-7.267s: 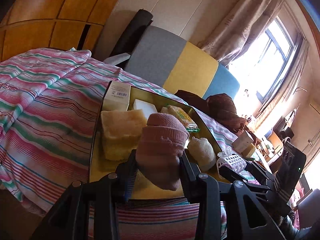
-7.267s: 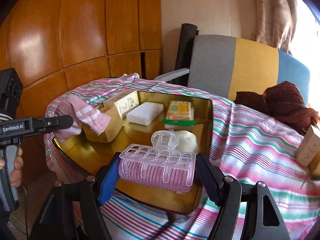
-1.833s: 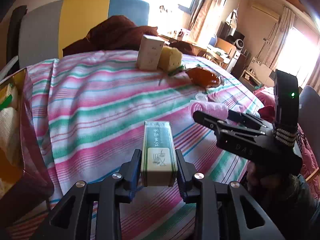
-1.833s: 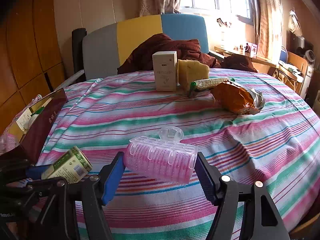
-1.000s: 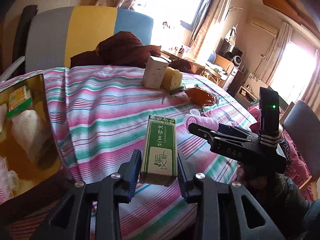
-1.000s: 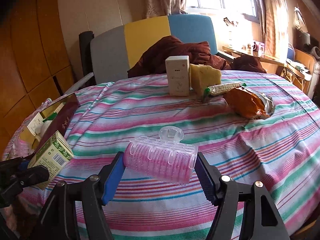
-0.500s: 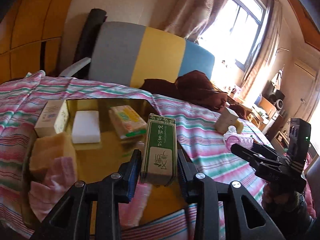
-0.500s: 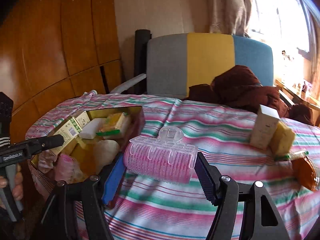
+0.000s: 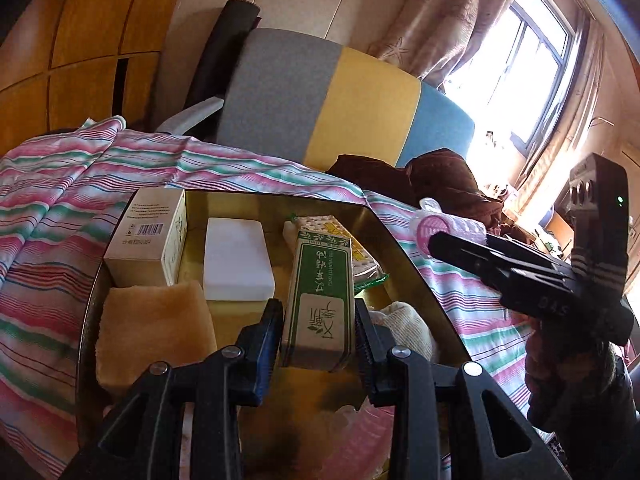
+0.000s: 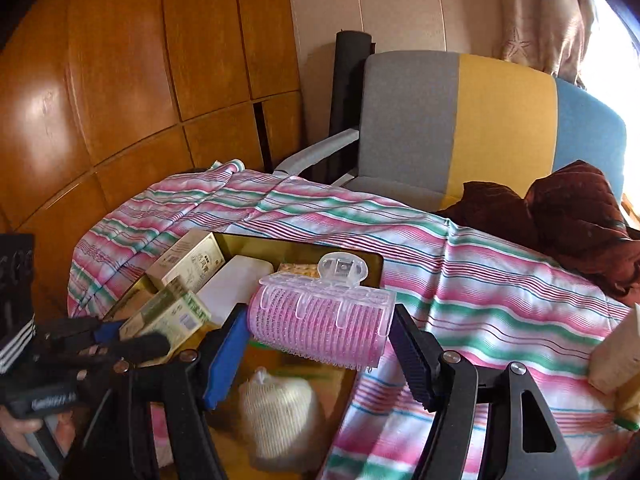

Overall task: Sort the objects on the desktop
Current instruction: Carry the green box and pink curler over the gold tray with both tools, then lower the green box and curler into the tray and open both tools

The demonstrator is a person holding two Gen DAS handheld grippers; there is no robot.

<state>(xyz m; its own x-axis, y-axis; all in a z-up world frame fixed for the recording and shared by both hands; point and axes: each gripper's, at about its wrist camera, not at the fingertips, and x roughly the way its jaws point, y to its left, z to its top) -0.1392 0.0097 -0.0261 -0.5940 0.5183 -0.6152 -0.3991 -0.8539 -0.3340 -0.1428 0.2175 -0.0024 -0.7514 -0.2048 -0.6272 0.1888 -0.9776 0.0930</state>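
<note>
While both grippers' fingers keep pinching, green box (image 9: 318, 300) and pink roller (image 10: 320, 326) now hang over the tray (image 9: 416, 272).

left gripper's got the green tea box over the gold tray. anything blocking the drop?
Partly. The left gripper holds the green box above the gold tray, which is crowded: cracker packet just beyond it, white block and yellow sponge on the left, mesh pouch on the right. Bare floor shows only directly below the box.

Both wrist views look closely down over the gold tray (image 9: 416, 264).
</note>
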